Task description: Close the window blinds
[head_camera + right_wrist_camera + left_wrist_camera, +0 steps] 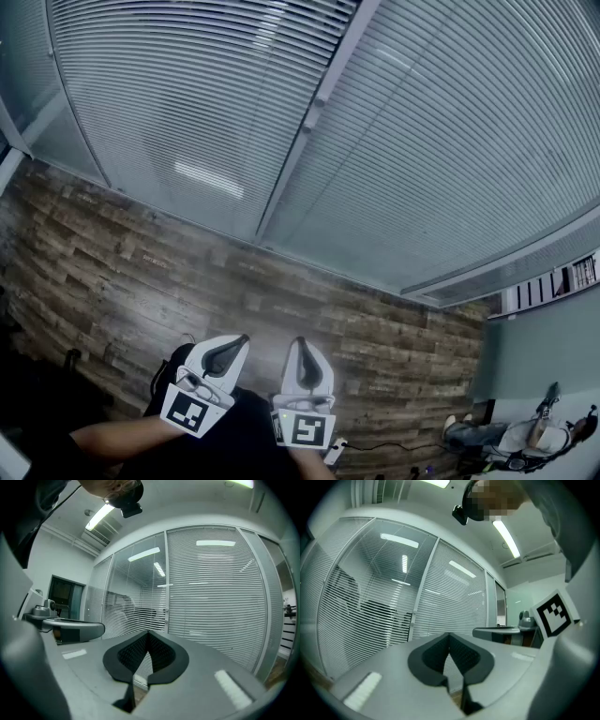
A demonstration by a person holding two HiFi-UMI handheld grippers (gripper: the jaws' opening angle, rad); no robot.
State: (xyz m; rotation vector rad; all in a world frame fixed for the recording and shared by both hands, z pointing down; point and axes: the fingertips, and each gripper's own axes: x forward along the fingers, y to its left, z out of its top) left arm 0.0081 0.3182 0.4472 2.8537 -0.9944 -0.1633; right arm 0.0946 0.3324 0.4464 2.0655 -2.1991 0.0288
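Lower centre of the head view: the left tongs (242, 339) and right tongs (300, 341), side by side and not touching. Each has its jaws brought together at the tips with nothing between them, as both gripper views confirm. Beyond them a wooden floor (141, 272) crosses the middle of the frame. Farthest, filling the upper half, the window blinds (187, 103) hang lowered over glazed panels divided by a pale frame post (309, 122). In the gripper views, dark shapes show through one panel's slats.

left gripper (242, 340) and right gripper (300, 343) have white shells, black pads (433, 659), square-marker cubes (307, 429).
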